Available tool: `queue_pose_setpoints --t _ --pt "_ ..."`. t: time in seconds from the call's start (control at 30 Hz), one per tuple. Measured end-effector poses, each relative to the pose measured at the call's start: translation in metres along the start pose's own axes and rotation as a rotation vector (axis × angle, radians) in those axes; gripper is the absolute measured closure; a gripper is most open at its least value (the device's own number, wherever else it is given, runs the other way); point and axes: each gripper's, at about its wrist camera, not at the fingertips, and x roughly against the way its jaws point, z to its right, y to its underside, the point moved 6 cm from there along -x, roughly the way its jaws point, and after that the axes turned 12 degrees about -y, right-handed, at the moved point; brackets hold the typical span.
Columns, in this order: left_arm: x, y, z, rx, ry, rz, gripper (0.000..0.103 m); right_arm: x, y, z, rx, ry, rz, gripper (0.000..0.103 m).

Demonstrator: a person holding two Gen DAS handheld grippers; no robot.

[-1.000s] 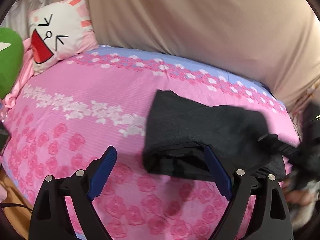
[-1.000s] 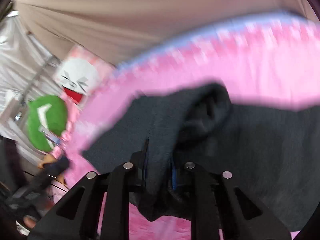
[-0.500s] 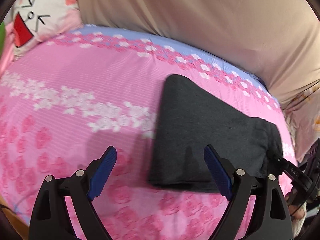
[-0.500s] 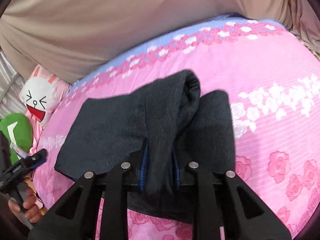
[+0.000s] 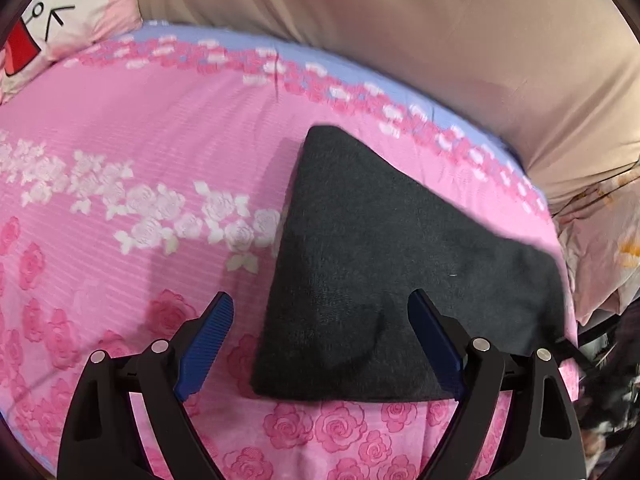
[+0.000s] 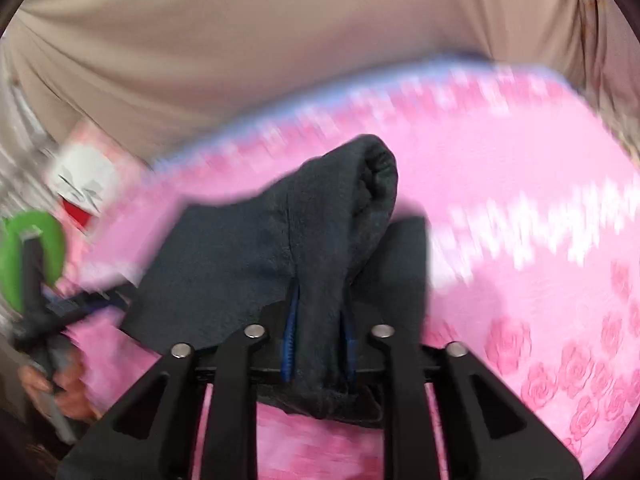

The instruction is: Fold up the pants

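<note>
in the left wrist view the dark grey pants (image 5: 400, 280) lie folded flat on the pink rose-print bedsheet (image 5: 140, 152), filling the centre and right of the frame, their near edge low in the picture just above the gripper's frame. the left gripper (image 5: 320, 340) stands wide, nothing between its blue pads (image 5: 208, 340); one pad sits over bare sheet at lower left, the other over the cloth at lower right, and whether it touches the cloth cannot be told. a band of white roses crosses the sheet at middle left and stops at the pants' left edge. a lilac border strip (image 5: 304, 56) runs along the far side of the sheet, and behind it a beige cover (image 5: 400, 20) fills the top of the frame. a cartoon-face pillow (image 5: 60, 12) sits in the upper left corner, and pale rumpled bedding (image 5: 600, 248) shows at the right edge.

the right wrist view is blurred away from the centre. the right gripper (image 6: 320, 344) stands narrow, its jaws having just been opening, with a raised fold of the pants (image 6: 320, 248) between them; the blue pads (image 6: 290, 344) still lie against the cloth on both sides. that bunched fold rises up the middle of the frame and hides the sheet (image 6: 520, 208) behind it. at the left edge are a green cushion (image 6: 32, 252), the pillow (image 6: 84, 180), and low down a hand (image 6: 52, 388) on a dark handle.
</note>
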Motion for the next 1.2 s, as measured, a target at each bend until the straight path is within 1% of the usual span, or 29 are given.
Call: queue_pose_setpoints --t 0.03,0.07,0.1,0.13,0.17,0.2,0.3,0.33,0.37,0.4,0.43,0.47,0.53,0.6,0.63,0.7,0.73,0.77,0.8,0.83,0.87,0.9,0.97,1.03,1.07,1.1,1.13,1.17,1.2 --pt "-0.007 0.002 0.002 0.008 0.011 -0.026 0.017 0.006 0.002 0.003 -0.045 -0.039 0.042 0.070" --pt "-0.010 0.003 0.004 0.012 0.019 -0.039 0.017 0.012 0.001 0.003 -0.058 -0.043 0.064 0.068" --pt "-0.013 0.004 0.004 0.016 0.020 -0.046 0.017 0.020 -0.001 0.003 -0.057 -0.028 0.093 0.065" --pt "-0.014 0.005 0.004 0.020 0.024 -0.048 0.017 0.028 -0.002 0.002 -0.048 0.000 0.122 0.058" --pt "-0.018 0.006 0.004 0.026 0.036 -0.053 0.017 0.031 -0.002 0.002 -0.048 0.003 0.123 0.045" --pt "-0.022 0.006 0.004 0.038 0.049 -0.064 0.016 0.029 -0.001 0.003 -0.054 -0.007 0.107 0.038" --pt "-0.024 0.002 0.003 0.068 0.080 -0.030 0.014 0.009 0.009 0.013 -0.115 -0.050 0.036 0.037" --pt "-0.024 0.001 0.005 0.062 0.088 -0.024 0.015 0.003 0.012 0.016 -0.135 -0.075 0.041 0.037" --pt "-0.025 0.000 0.008 0.048 0.113 -0.018 0.021 0.003 0.012 0.013 -0.133 -0.079 0.067 0.042" --pt "-0.026 0.000 0.010 0.033 0.125 -0.016 0.061 -0.001 0.012 0.009 -0.128 -0.096 0.056 0.061" --pt "-0.026 0.000 0.010 0.020 0.115 -0.022 0.084 -0.001 0.011 0.006 -0.138 -0.112 0.062 0.065" --pt "-0.023 -0.003 0.009 0.015 0.116 -0.024 0.090 0.003 0.008 0.001 -0.137 -0.122 0.072 0.072" --pt "-0.006 -0.012 0.005 0.017 0.155 -0.008 0.095 0.018 -0.001 -0.020 -0.093 -0.158 0.096 0.075" --pt "0.024 -0.019 -0.001 0.011 0.170 0.030 0.096 0.038 -0.005 -0.047 -0.052 -0.225 0.116 0.075" --pt "0.038 -0.021 -0.005 0.003 0.160 0.048 0.096 0.043 -0.004 -0.054 -0.031 -0.227 0.115 0.075" --pt "0.060 -0.017 -0.015 -0.036 0.094 0.071 0.093 0.044 0.006 -0.060 -0.022 -0.233 0.090 0.073" --pt "0.058 -0.011 -0.022 -0.041 0.051 0.055 0.085 0.035 0.017 -0.055 -0.024 -0.217 0.047 0.068" --pt "0.050 -0.003 -0.026 -0.045 0.011 0.029 0.083 0.026 0.029 -0.045 -0.011 -0.165 0.006 0.061" --pt "0.039 0.006 -0.029 -0.057 -0.021 -0.001 0.082 0.016 0.040 -0.034 -0.010 -0.085 -0.021 0.057" --pt "0.028 0.014 -0.032 -0.060 -0.046 -0.032 0.082 0.013 0.050 -0.024 -0.026 -0.043 -0.017 0.047" --pt "0.021 0.023 -0.036 -0.047 -0.068 -0.055 0.081 0.020 0.052 -0.023 -0.052 -0.075 0.013 0.045" --pt "0.022 0.027 -0.039 -0.035 -0.078 -0.046 0.078 0.029 0.051 -0.027 -0.064 -0.088 0.024 0.045" --pt "0.038 0.025 -0.040 -0.032 -0.093 0.022 0.077 0.049 0.038 -0.043 0.004 -0.061 0.087 0.045" --pt "0.057 0.018 -0.033 -0.046 -0.120 0.100 0.066 0.056 0.022 -0.062 0.078 -0.059 0.106 0.045" --pt "0.068 0.013 -0.026 -0.066 -0.131 0.161 0.059 0.053 0.015 -0.069 0.095 -0.062 0.112 0.045" --pt "0.076 0.010 -0.018 -0.090 -0.143 0.204 0.047 0.046 0.008 -0.072 0.111 -0.062 0.108 0.045" --pt "0.081 0.009 -0.014 -0.103 -0.151 0.226 0.042 0.030 0.004 -0.072 0.116 -0.053 0.089 0.045" --pt "0.087 0.009 -0.007 -0.115 -0.154 0.250 0.042 0.017 0.002 -0.066 0.104 -0.039 0.067 0.046" --pt "0.090 0.010 -0.002 -0.125 -0.148 0.261 0.042 0.002 0.001 -0.060 0.087 -0.022 0.040 0.068"
